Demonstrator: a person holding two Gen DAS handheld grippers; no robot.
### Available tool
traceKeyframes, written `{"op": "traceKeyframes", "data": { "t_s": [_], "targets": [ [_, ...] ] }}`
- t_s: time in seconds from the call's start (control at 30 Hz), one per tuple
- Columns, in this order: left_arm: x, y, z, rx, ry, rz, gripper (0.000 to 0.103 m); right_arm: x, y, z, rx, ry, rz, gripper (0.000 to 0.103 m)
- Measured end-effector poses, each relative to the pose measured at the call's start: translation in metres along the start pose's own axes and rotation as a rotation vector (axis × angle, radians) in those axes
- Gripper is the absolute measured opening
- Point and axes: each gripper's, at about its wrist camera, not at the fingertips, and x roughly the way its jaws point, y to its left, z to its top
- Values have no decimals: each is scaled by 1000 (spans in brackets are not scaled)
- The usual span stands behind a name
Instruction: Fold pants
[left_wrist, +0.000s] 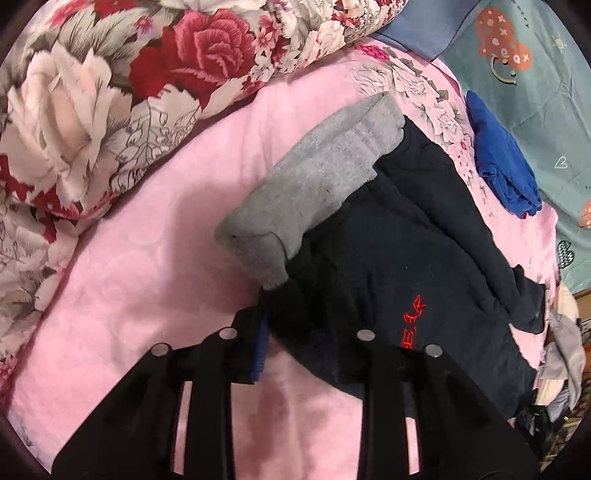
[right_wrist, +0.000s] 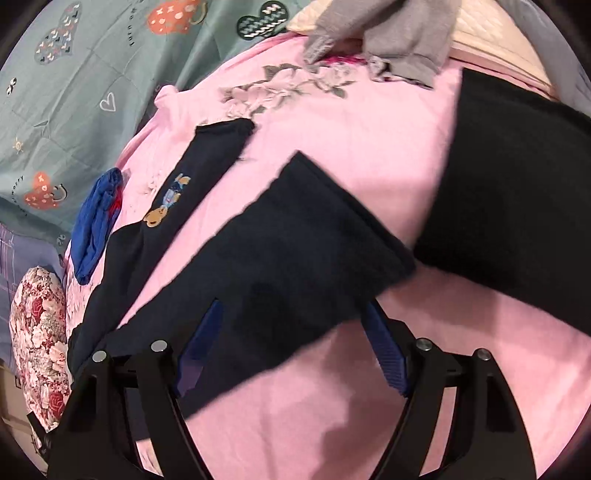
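The dark navy pants (left_wrist: 388, 266) lie on the pink blanket (left_wrist: 155, 280) of the bed, with grey lining (left_wrist: 314, 177) turned out at their 11 o'clock end. The left gripper (left_wrist: 314, 347) stands spread at the waist edge, one blue pad (left_wrist: 259, 350) showing, the other hidden under cloth. In the right wrist view, the right gripper (right_wrist: 291, 347) is wide apart astride a pant leg (right_wrist: 295, 258). A blue garment (right_wrist: 94, 225) rests at 9 o'clock.

Pants (left_wrist: 388, 251) hide right finger of left hand-held gripper (left_wrist: 317, 343).
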Motion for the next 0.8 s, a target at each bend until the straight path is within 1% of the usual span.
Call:
{"op": "traceKeyframes", "data": {
  "t_s": [0.03,0.07,0.1,0.13,0.17,0.2,0.23,0.27,0.3,0.33,0.37,0.4,0.43,0.47,0.5,0.53,0.57,0.63,0.7,0.73,0.8],
  "targets": [
    [0,0,-1,-1,7,-18,43,4,5,2,-13,0,-1,46],
    [0,-1,-2,6,11,-32,49,10,8,4,-19,15,14,38],
    [2,-8,-2,33,16,-43,63,15,10,7,-10,23,27,35],
    [4,-14,-3,66,25,-47,78,15,7,7,-1,16,31,34],
    [8,-22,-2,105,37,-42,83,15,6,9,19,16,42,34],
    [11,-31,-3,148,48,-7,84,16,5,10,34,18,58,34],
    [13,-36,-3,158,42,21,80,16,4,10,48,20,72,33],
    [12,-38,-3,145,22,37,70,16,3,9,57,19,74,31],
    [11,-37,-2,122,-10,73,51,16,3,9,54,17,66,25],
    [9,-36,-1,111,-24,94,38,16,4,8,45,16,54,21],
    [8,-35,0,104,-31,88,30,15,5,7,32,16,42,20],
    [6,-34,1,105,-33,21,7,14,4,7,28,20,41,20],
    [4,-35,2,114,-35,5,5,14,4,7,31,24,48,18],
    [-1,-36,2,126,-60,55,4,12,3,7,33,24,52,15],
    [-6,-35,2,130,-83,72,4,10,3,8,26,20,49,13],
    [-11,-33,3,120,-84,57,4,9,4,9,19,16,47,7],
    [-19,-30,4,99,-89,40,4,5,5,9,3,8,41,7],
    [-42,-24,4,87,-133,-8,4,-6,9,11,-29,-29,35,6],
    [-64,-24,0,103,-173,-35,4,-33,17,12,-88,-107,47,6],
    [-73,-25,-3,110,-187,-45,4,-41,18,11,-103,-126,58,6],
    [-92,-28,-12,143,-229,-48,4,-69,22,9,-149,-191,73,6]
  ]
}}
